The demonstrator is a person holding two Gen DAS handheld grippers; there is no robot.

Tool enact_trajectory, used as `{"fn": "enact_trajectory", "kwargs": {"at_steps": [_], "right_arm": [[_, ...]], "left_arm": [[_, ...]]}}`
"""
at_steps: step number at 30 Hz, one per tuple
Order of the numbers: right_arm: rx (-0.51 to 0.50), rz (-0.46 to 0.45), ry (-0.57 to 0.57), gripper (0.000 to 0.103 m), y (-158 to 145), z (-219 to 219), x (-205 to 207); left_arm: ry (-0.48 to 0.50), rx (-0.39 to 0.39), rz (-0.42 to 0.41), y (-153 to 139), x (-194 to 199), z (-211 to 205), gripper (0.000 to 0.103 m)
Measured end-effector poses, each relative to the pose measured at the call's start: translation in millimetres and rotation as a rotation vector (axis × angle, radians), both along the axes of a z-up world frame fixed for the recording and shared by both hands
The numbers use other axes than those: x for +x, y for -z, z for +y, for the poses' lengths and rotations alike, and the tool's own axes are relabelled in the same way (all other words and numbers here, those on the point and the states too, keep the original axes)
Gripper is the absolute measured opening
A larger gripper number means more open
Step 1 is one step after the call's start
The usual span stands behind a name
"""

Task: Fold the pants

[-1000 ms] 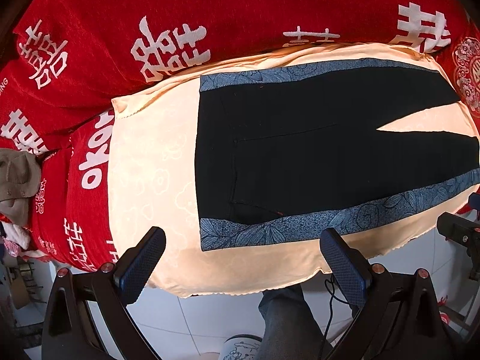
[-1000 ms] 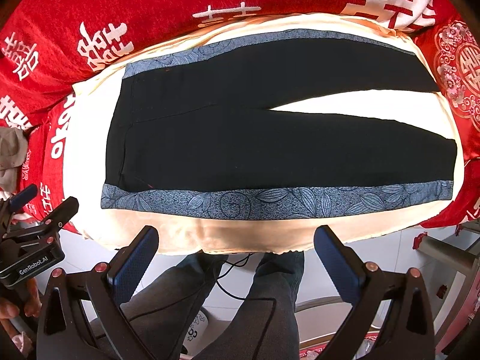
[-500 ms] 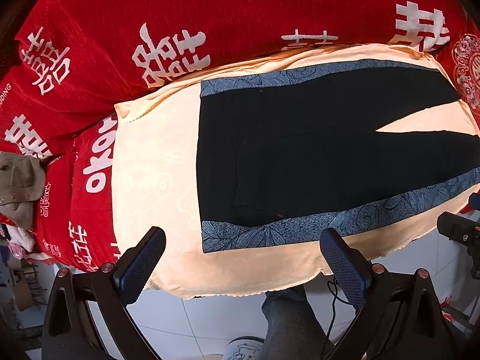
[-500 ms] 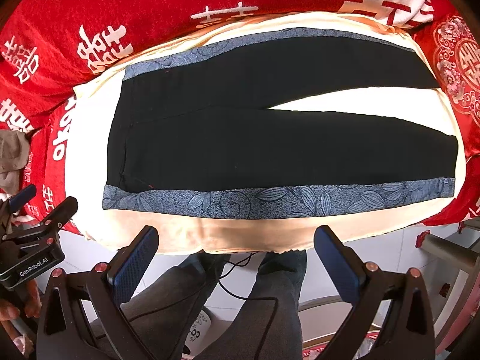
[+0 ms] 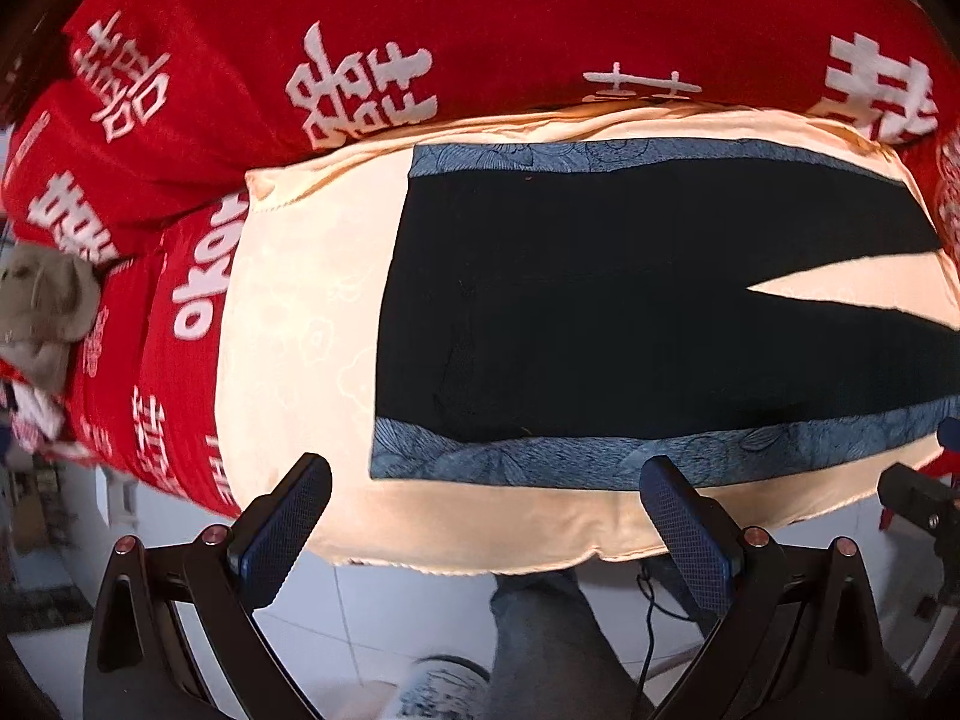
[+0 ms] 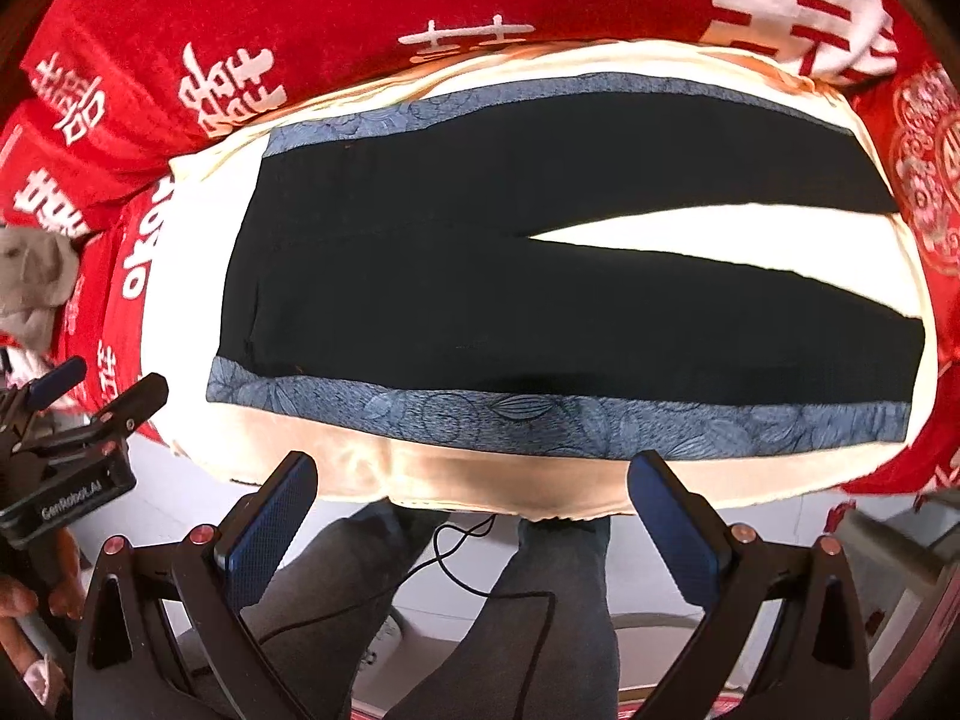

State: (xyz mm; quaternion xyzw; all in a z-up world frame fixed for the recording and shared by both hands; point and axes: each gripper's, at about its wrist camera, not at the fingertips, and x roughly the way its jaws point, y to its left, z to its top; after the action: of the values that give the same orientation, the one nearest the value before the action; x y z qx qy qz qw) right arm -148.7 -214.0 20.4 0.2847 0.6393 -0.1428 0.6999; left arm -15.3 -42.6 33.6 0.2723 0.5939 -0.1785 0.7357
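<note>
Pants (image 6: pixel 540 288), black with blue patterned side stripes, lie flat and unfolded on the cream cloth (image 5: pixel 288 324) over the red printed cover (image 5: pixel 480 18), waistband to the left, legs splayed apart to the right. Left gripper (image 5: pixel 486 516) hangs at the near edge, fingers spread wide, holding nothing. Right gripper (image 6: pixel 474 510) likewise, wide apart and empty, above the person's grey-trousered legs (image 6: pixel 540 612).

The pants (image 6: pixel 540 294) lie flat on the sheet (image 6: pixel 198 312), waist at frame left, legs running right. The sheet rests on the cloth (image 6: pixel 372 6), which fills the upper frame. Both grippers (image 5: pixel 486 516) (image 6: pixel 474 510) hang at the bottom edge, before the sheet's near rim.
</note>
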Motion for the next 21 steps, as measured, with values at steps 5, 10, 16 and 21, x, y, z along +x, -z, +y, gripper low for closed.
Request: {"fn": "enact_trajectory", "kwargs": {"at_steps": [5,10,16,21], "right_arm": [[0.04,-0.028,-0.058,0.103,-1.9,-19.5,-11.9],[0.086,-0.046,-0.072,0.103,2.2,-35.5,-22.0],[0.142,-0.081,-0.018,0.103,9.6,-36.1,-27.6],[0.158,-0.094,0.047,0.103,19.2,-19.8,-27.8]], "left_arm": [[-0.069,0.009,-0.002,-1.1,-17.6,-9.7,0.103],[-0.117,-0.013,0.012,-9.7,-28.5,-11.7,0.103],[-0.068,-0.018,0.006,-12.9,-27.9,-8.7,0.103],[-0.035,-0.015,0.026,2.6,-15.6,8.8,0.103]]}}
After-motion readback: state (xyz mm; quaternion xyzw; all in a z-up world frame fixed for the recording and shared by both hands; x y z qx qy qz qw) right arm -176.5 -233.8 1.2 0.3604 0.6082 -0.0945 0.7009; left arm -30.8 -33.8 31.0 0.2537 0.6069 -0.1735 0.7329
